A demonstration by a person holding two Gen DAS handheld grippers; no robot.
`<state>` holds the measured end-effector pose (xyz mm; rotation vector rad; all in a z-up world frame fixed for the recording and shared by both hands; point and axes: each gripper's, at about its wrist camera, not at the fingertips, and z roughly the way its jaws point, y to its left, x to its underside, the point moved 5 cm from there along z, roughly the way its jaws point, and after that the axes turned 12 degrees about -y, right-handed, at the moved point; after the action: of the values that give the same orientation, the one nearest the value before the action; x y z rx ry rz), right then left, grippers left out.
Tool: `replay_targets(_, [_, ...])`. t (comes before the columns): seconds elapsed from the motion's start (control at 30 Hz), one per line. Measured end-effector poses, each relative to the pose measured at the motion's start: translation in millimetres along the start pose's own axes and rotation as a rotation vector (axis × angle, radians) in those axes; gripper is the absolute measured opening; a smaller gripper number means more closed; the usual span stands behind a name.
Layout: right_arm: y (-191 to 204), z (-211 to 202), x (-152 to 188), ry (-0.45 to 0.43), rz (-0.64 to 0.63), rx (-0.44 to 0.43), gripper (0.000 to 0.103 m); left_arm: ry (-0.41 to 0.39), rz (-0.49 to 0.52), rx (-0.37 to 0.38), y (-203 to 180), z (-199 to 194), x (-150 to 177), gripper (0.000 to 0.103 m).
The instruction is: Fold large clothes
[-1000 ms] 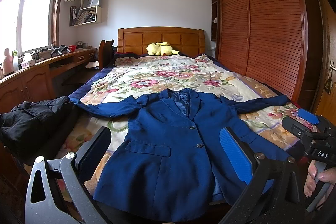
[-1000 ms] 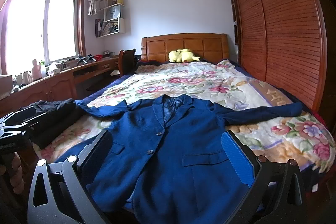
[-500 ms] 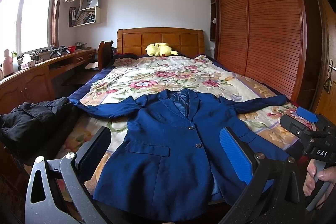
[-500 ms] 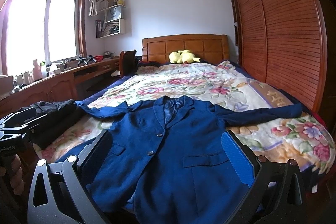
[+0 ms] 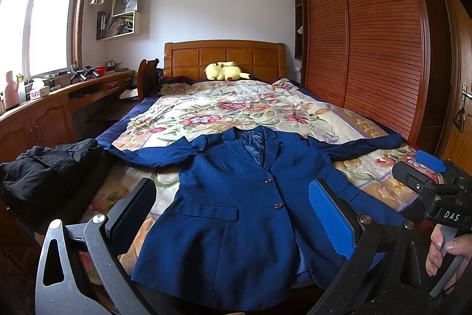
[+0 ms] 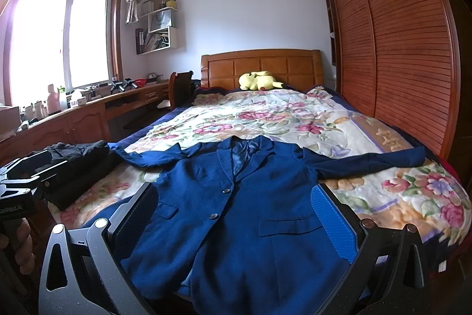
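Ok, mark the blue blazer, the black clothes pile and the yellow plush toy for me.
blue blazer (image 5: pixel 236 226): left wrist view, on the front panel just below the pocket flap.
black clothes pile (image 5: pixel 38 176): left wrist view, on the middle of the heap.
yellow plush toy (image 6: pixel 259 81): right wrist view, on its body by the headboard.

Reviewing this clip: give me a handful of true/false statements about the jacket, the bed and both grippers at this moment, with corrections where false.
1. The blue jacket lies face up on the bed with both sleeves spread out. True.
2. The left gripper is shut on the jacket hem. False: its jaws stand wide open above the jacket and hold nothing.
3. A yellow plush toy lies by the headboard. True.
4. The jacket is unbuttoned and open. False: its front is closed, and two buttons show.
5. The right gripper is open. True.
6. The black clothes lie on top of the jacket. False: they lie apart, off its left sleeve.
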<state>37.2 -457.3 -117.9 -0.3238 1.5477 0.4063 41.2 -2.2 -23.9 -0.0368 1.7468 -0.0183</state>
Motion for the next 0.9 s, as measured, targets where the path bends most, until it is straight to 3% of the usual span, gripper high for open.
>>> replay_targets(0.43, [-0.4, 8.9, 8.5, 0.026, 0.003, -0.020, 0.103, 0.011, 0.001, 0.001, 0.3, 1.4, 3.7, 0.103])
replay_targets(0.9, [-2.0, 63.0, 33.8, 0.104, 0.000, -0.040, 0.103, 0.117, 0.014, -0.082, 32.6, 46.9, 52.9, 0.103])
